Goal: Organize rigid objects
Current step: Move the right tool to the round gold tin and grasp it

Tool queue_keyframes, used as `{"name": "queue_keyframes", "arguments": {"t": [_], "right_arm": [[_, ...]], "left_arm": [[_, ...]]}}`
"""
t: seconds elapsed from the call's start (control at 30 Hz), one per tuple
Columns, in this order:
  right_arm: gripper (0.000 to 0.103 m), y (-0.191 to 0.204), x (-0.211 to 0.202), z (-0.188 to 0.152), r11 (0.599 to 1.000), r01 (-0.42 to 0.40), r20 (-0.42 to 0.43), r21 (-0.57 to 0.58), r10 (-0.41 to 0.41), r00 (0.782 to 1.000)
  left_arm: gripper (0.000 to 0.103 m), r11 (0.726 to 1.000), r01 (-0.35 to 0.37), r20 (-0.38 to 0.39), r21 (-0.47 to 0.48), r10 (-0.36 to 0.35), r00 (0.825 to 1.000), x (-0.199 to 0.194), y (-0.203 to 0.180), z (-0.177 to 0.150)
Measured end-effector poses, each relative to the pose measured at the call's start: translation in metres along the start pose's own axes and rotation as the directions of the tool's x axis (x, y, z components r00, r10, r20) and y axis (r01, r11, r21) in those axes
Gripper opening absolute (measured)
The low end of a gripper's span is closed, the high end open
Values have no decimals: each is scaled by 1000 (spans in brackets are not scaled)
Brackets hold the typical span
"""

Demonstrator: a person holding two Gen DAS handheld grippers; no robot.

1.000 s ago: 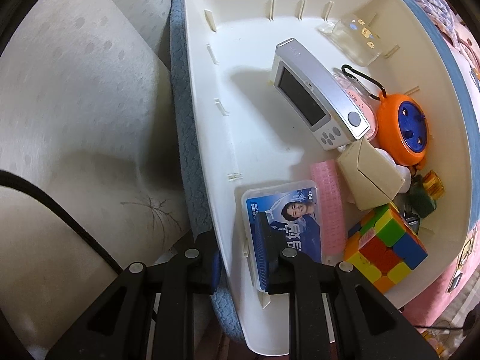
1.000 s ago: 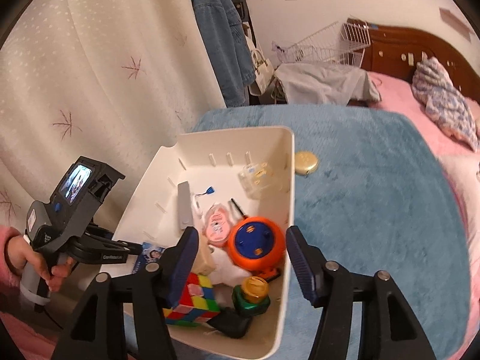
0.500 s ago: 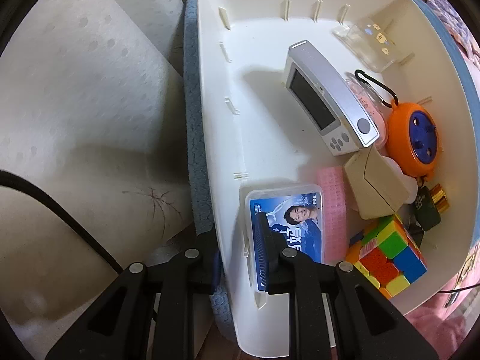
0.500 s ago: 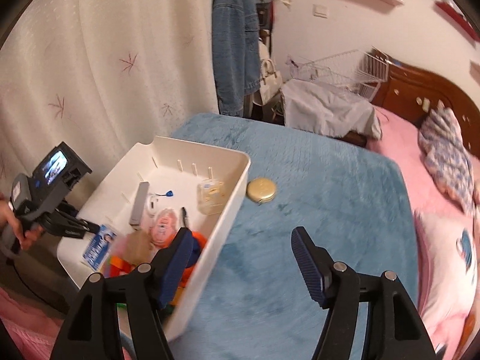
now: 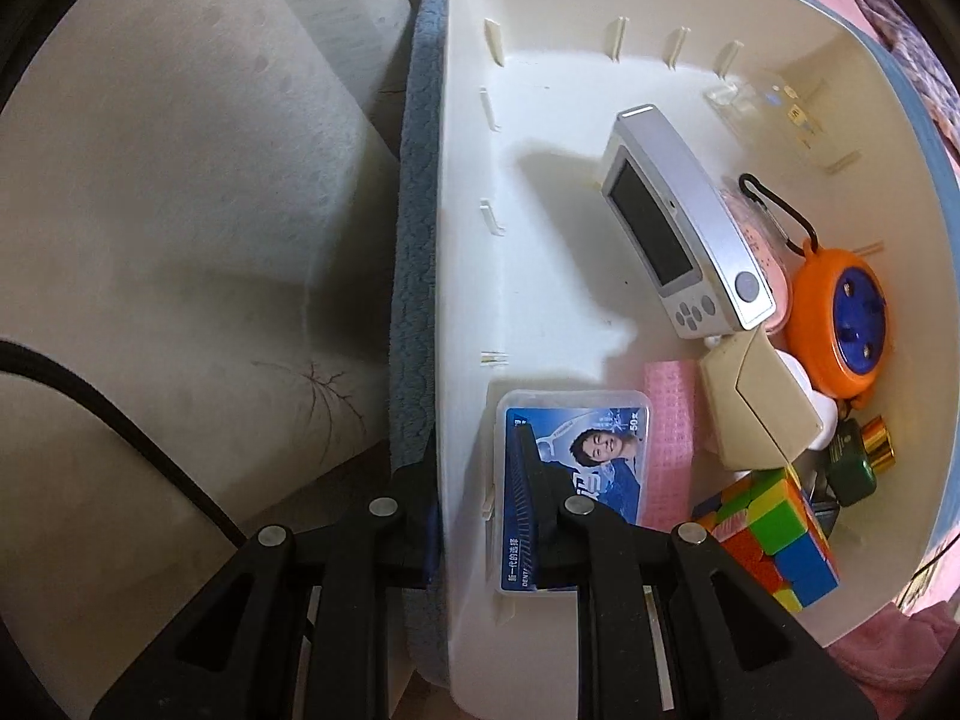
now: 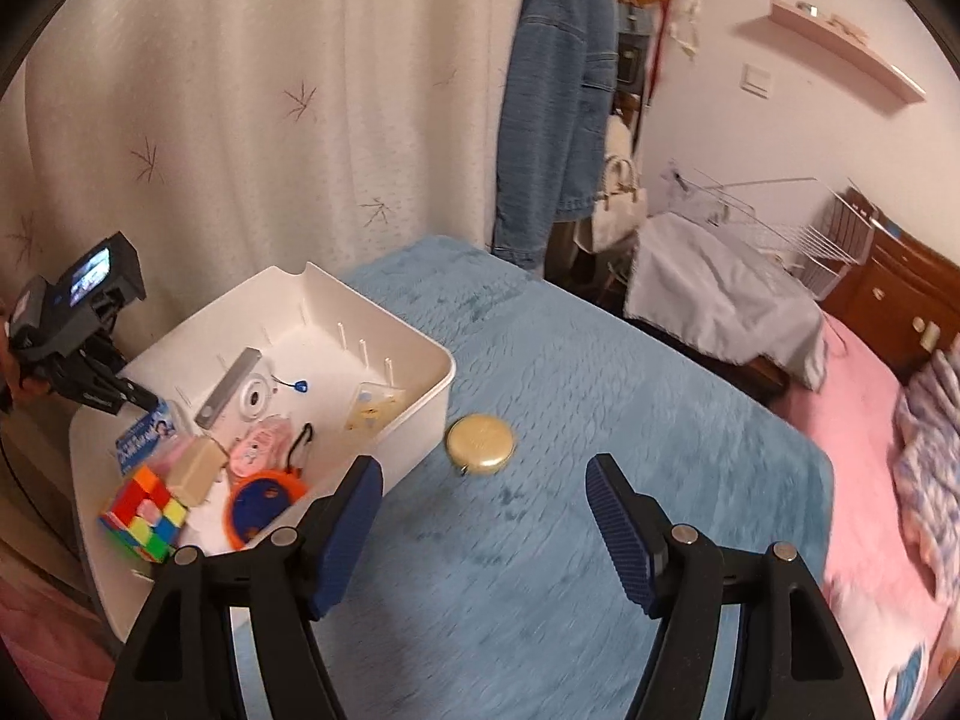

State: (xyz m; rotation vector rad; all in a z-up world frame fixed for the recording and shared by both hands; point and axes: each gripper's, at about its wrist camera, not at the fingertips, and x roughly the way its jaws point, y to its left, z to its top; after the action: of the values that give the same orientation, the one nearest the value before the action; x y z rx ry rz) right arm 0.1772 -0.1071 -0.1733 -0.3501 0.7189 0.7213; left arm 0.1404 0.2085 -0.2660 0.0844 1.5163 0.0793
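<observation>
Left wrist view: left tool [image 5: 480, 516] clamped on bin [image 5: 468, 300] wall beside "50"-marked floss-pick box [image 5: 570, 468]; right tool [image 6: 486, 528] open, empty.

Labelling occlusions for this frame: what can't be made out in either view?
- Left wrist view: the outer finger of the left gripper is hidden behind the white plastic bin's wall.
- Left wrist view: the small dark green bottle with a gold cap is partly covered by the multicoloured puzzle cube.
- Right wrist view: markings on the round gold tin on the blue blanket are too small and blurred.
</observation>
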Motion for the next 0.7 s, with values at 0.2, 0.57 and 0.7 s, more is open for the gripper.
{"name": "queue_keyframes", "arguments": {"t": [0.2,0.57,0.7], "right_arm": [[71,-24,40,-1,998,-56,18,-24,56,998],[71,-34,119,-17,980,-178,4,-90,179,984],[71,-30,142,-25,970,-208,-20,-125,207,978]], "left_arm": [[20,999,-31,-14,-44,30,999,1,-2,-1],[21,992,-54,-20,-111,52,998,12,-4,7],[21,991,-56,-17,-119,54,998,16,-4,5]]}}
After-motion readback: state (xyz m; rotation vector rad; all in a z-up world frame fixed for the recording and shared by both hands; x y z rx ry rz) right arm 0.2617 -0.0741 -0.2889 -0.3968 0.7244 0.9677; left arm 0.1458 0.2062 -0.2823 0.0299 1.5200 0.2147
